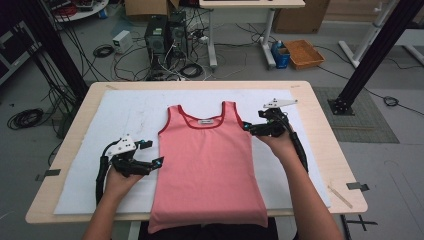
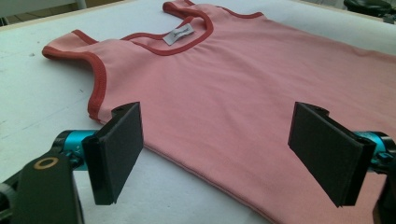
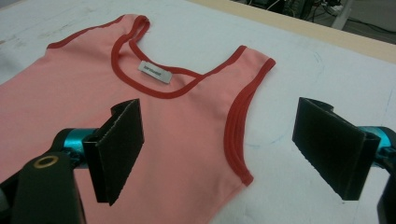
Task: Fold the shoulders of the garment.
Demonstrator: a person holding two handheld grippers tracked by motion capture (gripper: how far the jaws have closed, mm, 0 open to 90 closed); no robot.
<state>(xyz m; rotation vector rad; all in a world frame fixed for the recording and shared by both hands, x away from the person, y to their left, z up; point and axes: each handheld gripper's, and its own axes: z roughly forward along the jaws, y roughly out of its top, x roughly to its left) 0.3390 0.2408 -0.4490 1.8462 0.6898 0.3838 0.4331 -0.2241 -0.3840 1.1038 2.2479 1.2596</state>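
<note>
A pink tank top [image 1: 206, 165] with red trim lies flat on a white sheet [image 1: 120, 120], straps pointing away from the person, hem hanging over the near table edge. My left gripper [image 1: 152, 154] is open at the top's left side seam, just below the armhole; its jaws straddle that edge of the pink tank top [image 2: 243, 93]. My right gripper [image 1: 248, 127] is open at the right armhole, and the red-trimmed armhole edge of the tank top [image 3: 187, 126] lies between its jaws. A white label [image 3: 154, 72] sits at the neckline. Neither gripper holds anything.
The white sheet covers most of a wooden table [image 1: 320, 145]. Computer towers [image 1: 165, 37], cables, an orange basket [image 1: 303, 53] and a black frame post [image 1: 372, 55] stand on the floor beyond the table. A strip lies at the table's right corner [image 1: 340, 196].
</note>
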